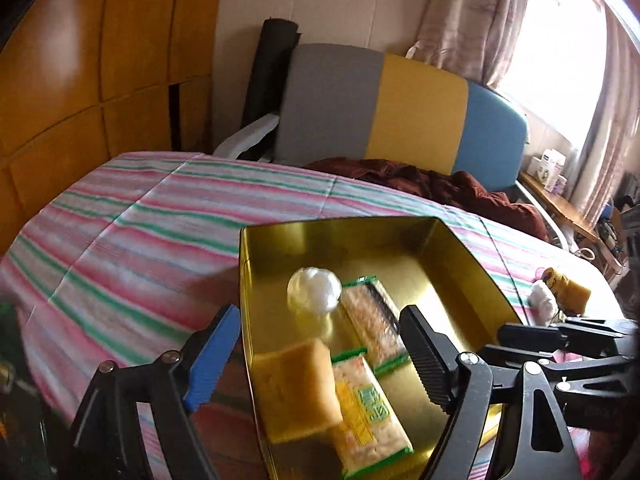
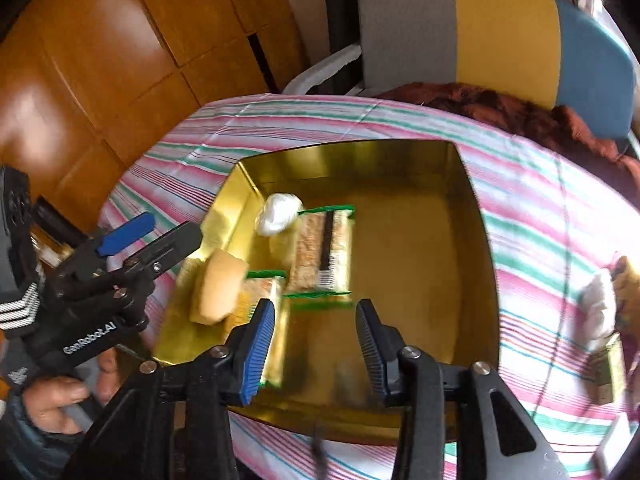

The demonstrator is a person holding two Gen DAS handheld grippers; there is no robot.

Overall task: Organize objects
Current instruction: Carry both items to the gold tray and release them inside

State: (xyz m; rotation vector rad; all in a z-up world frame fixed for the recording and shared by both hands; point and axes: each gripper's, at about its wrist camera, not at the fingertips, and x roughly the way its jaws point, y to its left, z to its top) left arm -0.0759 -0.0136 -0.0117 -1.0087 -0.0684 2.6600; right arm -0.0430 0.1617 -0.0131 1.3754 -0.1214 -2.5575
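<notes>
A gold tin tray (image 1: 460, 264) (image 2: 420, 260) sits on the striped tablecloth. Inside lie a white wrapped ball (image 1: 314, 290) (image 2: 278, 214), a yellow sponge cake (image 1: 298, 390) (image 2: 220, 288) and two green-edged snack packets (image 1: 374, 324) (image 1: 368, 412) (image 2: 324, 252). My left gripper (image 1: 320, 356) (image 2: 174, 226) hangs open over the tray's near left corner, above the cake, with nothing pressed between its pads. My right gripper (image 2: 316, 336) (image 1: 520, 334) is open over the tray's near edge and holds nothing. Another white ball (image 1: 544, 300) (image 2: 600, 308) and a yellow packet (image 1: 568, 288) lie on the cloth to the right of the tray.
A chair with a grey, yellow and blue back (image 1: 400, 108) stands behind the table, with brown cloth (image 1: 440, 184) on it. Wooden cabinets (image 1: 80, 80) fill the left. A side shelf with boxes (image 1: 548, 164) is by the window. A person's hand (image 2: 52, 396) grips the left tool.
</notes>
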